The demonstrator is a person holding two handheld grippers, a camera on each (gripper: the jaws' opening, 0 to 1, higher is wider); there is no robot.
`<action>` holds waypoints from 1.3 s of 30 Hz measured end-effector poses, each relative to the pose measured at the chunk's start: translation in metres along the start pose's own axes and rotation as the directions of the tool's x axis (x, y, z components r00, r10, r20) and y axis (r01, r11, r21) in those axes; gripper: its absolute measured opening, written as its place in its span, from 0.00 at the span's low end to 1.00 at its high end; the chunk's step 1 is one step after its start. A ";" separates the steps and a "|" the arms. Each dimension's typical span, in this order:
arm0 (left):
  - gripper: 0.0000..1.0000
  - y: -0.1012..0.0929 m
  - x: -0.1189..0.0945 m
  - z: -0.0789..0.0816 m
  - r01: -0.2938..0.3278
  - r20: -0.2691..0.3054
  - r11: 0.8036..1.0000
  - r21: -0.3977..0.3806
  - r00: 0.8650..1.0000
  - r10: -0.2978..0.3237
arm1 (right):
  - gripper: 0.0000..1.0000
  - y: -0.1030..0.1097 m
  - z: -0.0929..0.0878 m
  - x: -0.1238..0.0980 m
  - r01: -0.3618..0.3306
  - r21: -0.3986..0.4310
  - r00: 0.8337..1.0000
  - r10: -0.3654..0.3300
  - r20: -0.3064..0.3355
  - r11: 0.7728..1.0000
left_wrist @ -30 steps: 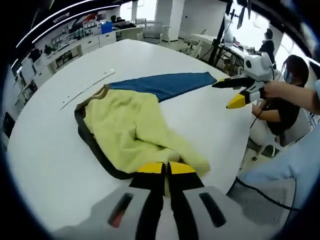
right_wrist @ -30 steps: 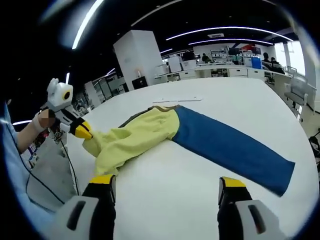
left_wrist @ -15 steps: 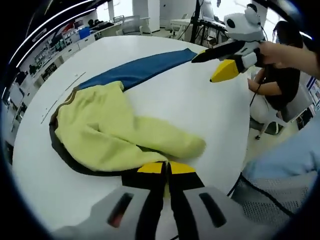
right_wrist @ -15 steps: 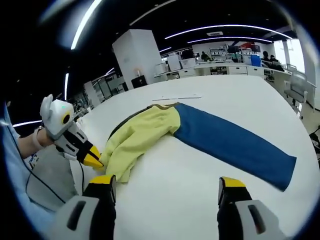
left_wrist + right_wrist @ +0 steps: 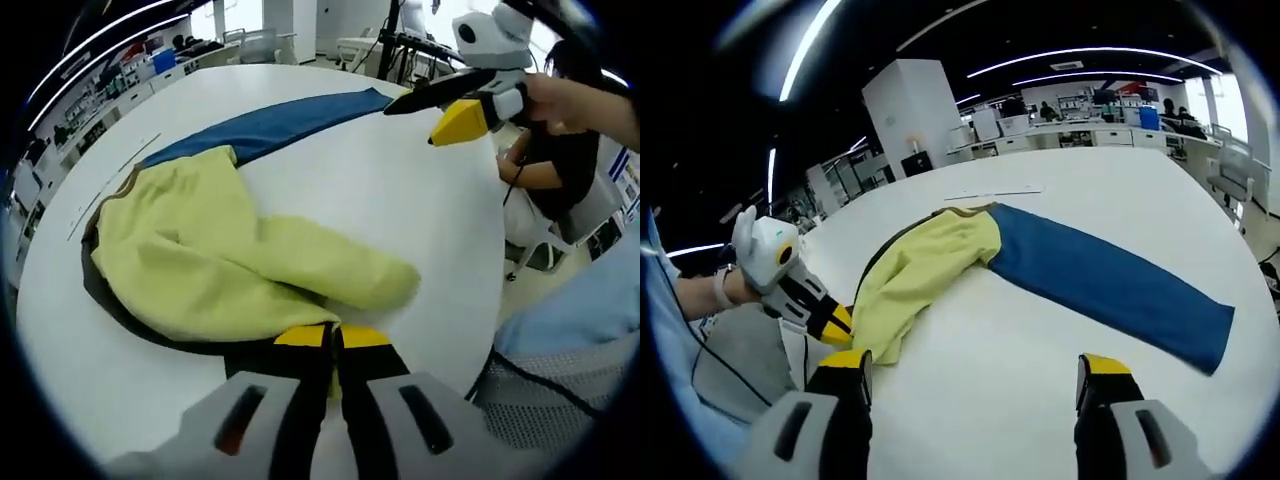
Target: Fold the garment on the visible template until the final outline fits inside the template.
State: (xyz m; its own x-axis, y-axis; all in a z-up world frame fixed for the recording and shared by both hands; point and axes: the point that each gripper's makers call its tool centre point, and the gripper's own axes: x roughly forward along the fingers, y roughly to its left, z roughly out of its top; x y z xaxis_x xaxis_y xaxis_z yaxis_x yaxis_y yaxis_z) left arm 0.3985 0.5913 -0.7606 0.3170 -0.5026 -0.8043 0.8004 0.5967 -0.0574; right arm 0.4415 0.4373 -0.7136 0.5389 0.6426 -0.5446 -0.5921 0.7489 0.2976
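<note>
In the left gripper view, the left gripper (image 5: 335, 337) was clenched on the yellow leg of the garment (image 5: 200, 260) at the tabletop's (image 5: 400, 190) near edge. In the right gripper view, the right gripper (image 5: 970, 375) hovered released above the tabletop; the garment's blue leg (image 5: 1100, 285) stretched toward the right edge.

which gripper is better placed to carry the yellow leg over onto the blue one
Left. The left gripper is shut on the yellow fabric trouser leg at its cuff. The right gripper hangs open over the white table, apart from the blue trouser leg.
</note>
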 end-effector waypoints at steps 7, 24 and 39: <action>0.32 -0.007 -0.018 0.008 0.054 0.141 0.996 -0.064 0.989 -0.045 | 0.84 0.002 0.002 0.002 -0.005 -0.007 1.000 0.005 -0.002 1.000; 0.32 0.014 -0.053 -0.010 -0.081 0.172 0.996 0.049 0.983 0.071 | 0.84 0.007 0.002 0.002 -0.013 -0.005 1.000 0.013 -0.001 1.000; 0.21 0.025 -0.055 -0.028 -0.205 0.155 0.954 0.219 0.973 0.173 | 0.84 0.005 0.001 0.002 -0.011 -0.004 1.000 0.011 -0.003 1.000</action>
State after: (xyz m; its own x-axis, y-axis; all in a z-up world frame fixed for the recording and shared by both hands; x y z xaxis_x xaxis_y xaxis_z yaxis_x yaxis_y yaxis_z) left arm 0.3868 0.6519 -0.7341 0.5257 -0.4823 -0.7008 0.8102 0.5349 0.2396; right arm 0.4403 0.4422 -0.7120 0.5304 0.6505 -0.5436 -0.6005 0.7409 0.3007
